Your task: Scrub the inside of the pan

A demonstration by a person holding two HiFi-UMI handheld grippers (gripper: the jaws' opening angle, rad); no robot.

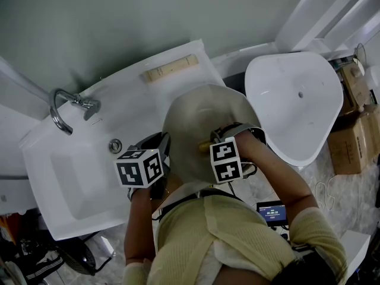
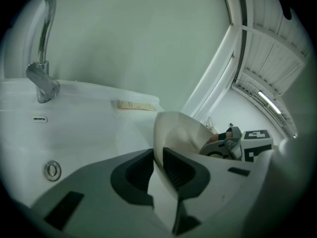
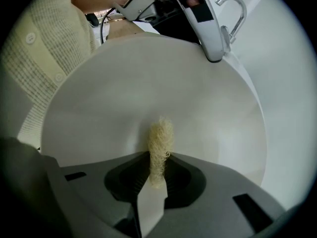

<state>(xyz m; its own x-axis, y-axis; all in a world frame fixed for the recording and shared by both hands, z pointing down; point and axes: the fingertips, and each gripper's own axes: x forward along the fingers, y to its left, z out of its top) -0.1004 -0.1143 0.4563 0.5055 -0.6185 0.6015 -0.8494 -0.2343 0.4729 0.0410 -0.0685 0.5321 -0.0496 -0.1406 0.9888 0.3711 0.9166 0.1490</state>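
- Pan point(image 1: 199, 120): a pale, shallow, round one, held up on edge over the right end of the white sink point(image 1: 65, 177), between the tap point(image 1: 64, 103) and a separate white basin point(image 1: 297, 105). Whether its lower edge rests on the sink's ledge cannot be told.
- Left gripper point(image 2: 157, 170): its jaws are closed on the pan's thin rim, one jaw inside and one outside. This pinch alone appears to carry the pan.
- Right gripper point(image 3: 157, 175): its jaws are clamped on a straw-coloured loofah scrubber point(image 3: 161, 140), whose free end touches the pan's inner face near the lower middle.
- Handling, as a judgement: the pan looks stiff and fairly light. Its smooth glazed skin is likely slippery, more so if wet, and a rim pinch gives little resistance to twisting.
- Hold: the rim suits the left jaws best, taken deep and opposite the scrubbing pressure.
- Scrubber: fibrous and springy, it will bend under load, so a short free end gives firmer strokes.
- Risk: a hard push near the far edge could lever the pan out of the jaws.
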